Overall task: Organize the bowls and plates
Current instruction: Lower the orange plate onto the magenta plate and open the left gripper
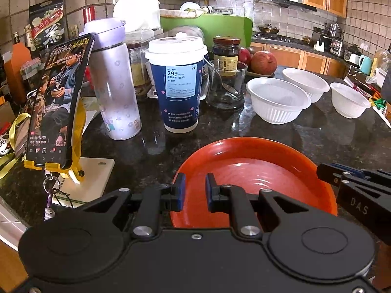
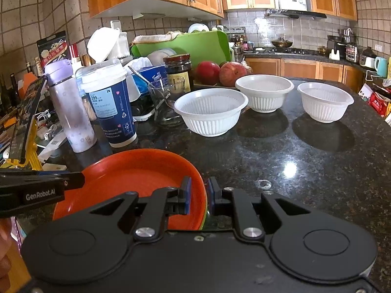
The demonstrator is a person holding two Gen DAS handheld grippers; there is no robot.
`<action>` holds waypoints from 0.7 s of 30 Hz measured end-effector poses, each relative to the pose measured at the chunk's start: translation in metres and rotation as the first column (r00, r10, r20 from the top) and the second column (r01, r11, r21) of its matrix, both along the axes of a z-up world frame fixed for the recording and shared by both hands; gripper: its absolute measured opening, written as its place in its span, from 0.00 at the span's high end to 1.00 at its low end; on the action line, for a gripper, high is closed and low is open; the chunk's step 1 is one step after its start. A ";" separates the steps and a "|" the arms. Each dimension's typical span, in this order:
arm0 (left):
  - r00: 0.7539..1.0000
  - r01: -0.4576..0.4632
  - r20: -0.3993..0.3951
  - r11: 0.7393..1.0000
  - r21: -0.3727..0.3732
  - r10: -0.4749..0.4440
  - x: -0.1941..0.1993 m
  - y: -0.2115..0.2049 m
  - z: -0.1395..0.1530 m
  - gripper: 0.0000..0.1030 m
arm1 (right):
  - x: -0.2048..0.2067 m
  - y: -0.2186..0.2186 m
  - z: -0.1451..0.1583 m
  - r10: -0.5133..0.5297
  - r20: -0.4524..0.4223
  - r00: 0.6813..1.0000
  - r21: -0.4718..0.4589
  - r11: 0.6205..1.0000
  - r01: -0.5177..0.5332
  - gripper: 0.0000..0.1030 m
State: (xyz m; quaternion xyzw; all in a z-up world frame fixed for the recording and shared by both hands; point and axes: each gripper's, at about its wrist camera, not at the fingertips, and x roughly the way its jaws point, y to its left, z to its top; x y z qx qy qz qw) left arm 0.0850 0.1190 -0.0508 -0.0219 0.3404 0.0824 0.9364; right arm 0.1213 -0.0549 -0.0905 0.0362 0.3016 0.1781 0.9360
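Note:
An orange-red plate [image 1: 254, 171] lies on the dark granite counter [image 1: 305, 131], on top of other plates whose green edge shows in the right wrist view [image 2: 203, 219]. My left gripper [image 1: 194, 193] straddles the plate's left rim with a gap between its fingers. My right gripper [image 2: 198, 196] is closed on the plate's [image 2: 136, 173] right rim. Three white ribbed plastic bowls stand apart further back: near [image 2: 211, 112], middle [image 2: 265, 92], right [image 2: 325, 101]. They also show in the left wrist view: near [image 1: 277, 100], middle [image 1: 305, 83], right [image 1: 349, 99].
A blue paper cup [image 1: 177, 83], a lilac bottle [image 1: 113, 83], a glass with a spoon [image 1: 226, 85], a jar [image 1: 226, 53], apples [image 1: 264, 62] and a phone on a yellow stand [image 1: 56, 102] crowd the counter's left and back. A green dish rack [image 2: 195, 44] stands behind.

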 end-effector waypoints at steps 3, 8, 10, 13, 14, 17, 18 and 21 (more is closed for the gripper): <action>1.000 0.004 -0.003 1.000 -0.002 -0.004 0.000 -0.002 -0.001 0.78 | -0.002 -0.003 0.000 -0.006 -0.003 1.000 0.001 1.000 0.006 0.84; 1.000 0.022 -0.003 1.000 -0.006 -0.022 -0.001 -0.008 0.001 0.78 | -0.006 -0.009 0.002 -0.019 0.000 1.000 0.004 1.000 0.019 0.84; 1.000 0.031 -0.001 1.000 -0.006 -0.031 -0.002 -0.012 0.001 0.78 | -0.007 -0.011 0.003 -0.026 0.002 1.000 0.006 1.000 0.026 0.84; 0.999 0.045 -0.001 0.999 -0.009 -0.045 -0.001 -0.017 0.002 0.78 | -0.010 -0.015 0.003 -0.035 0.003 0.999 0.007 0.999 0.035 0.84; 0.999 0.052 -0.001 0.999 -0.011 -0.052 -0.001 -0.020 0.003 0.78 | -0.010 -0.016 0.003 -0.038 0.003 0.999 0.007 0.999 0.038 0.84; 0.997 0.072 0.001 0.997 -0.011 -0.072 0.000 -0.028 0.004 0.78 | -0.013 -0.023 0.002 -0.052 0.003 0.999 0.009 0.999 0.052 0.84; 0.997 0.078 0.002 0.997 -0.012 -0.078 0.000 -0.031 0.004 0.78 | -0.013 -0.026 0.002 -0.058 0.003 0.998 0.010 0.998 0.058 0.84; 0.995 0.098 0.003 0.995 -0.012 -0.098 0.001 -0.040 0.005 0.78 | -0.015 -0.035 0.002 -0.077 0.002 0.997 0.012 0.997 0.077 0.84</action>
